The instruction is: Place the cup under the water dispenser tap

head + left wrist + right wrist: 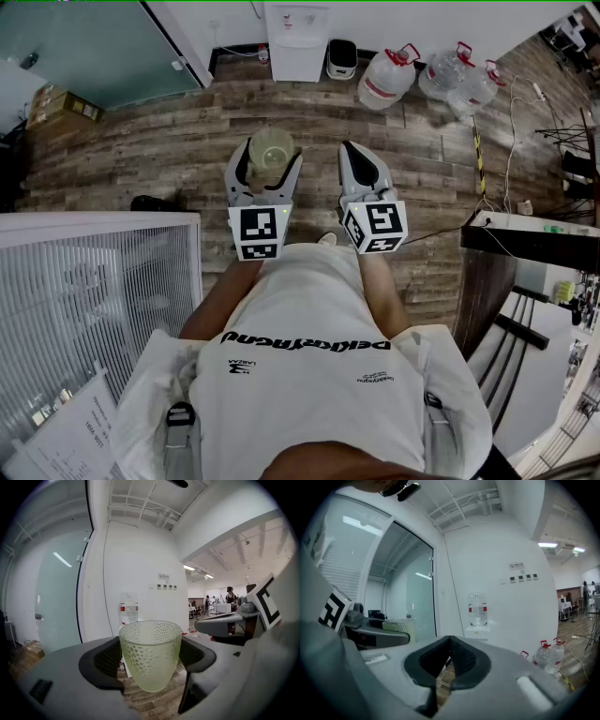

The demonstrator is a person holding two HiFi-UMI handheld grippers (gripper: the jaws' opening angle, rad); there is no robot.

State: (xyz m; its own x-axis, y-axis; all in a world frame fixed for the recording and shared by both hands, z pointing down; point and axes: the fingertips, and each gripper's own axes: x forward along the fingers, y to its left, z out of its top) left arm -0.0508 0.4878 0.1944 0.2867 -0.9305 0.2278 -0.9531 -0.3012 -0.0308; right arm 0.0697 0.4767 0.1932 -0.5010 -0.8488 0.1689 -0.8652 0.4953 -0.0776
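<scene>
A pale green dimpled cup (272, 155) stands upright between the jaws of my left gripper (270, 161), which is shut on it at mid height over the wooden floor. In the left gripper view the cup (151, 654) fills the middle, with a dark pad (107, 660) against each side. The white water dispenser (296, 39) stands against the far wall, straight ahead and some way off; its bottle (129, 607) shows behind the cup. My right gripper (351, 152) is level beside the left one, shut with nothing in it, its pads (459, 660) meeting at the tips.
A small dark bin (341, 58) sits right of the dispenser, with large water bottles (386, 77) on the floor beyond it. A glass partition (103, 47) is at the far left, a white slatted surface (84, 309) at the near left and a desk edge (525, 246) at the right.
</scene>
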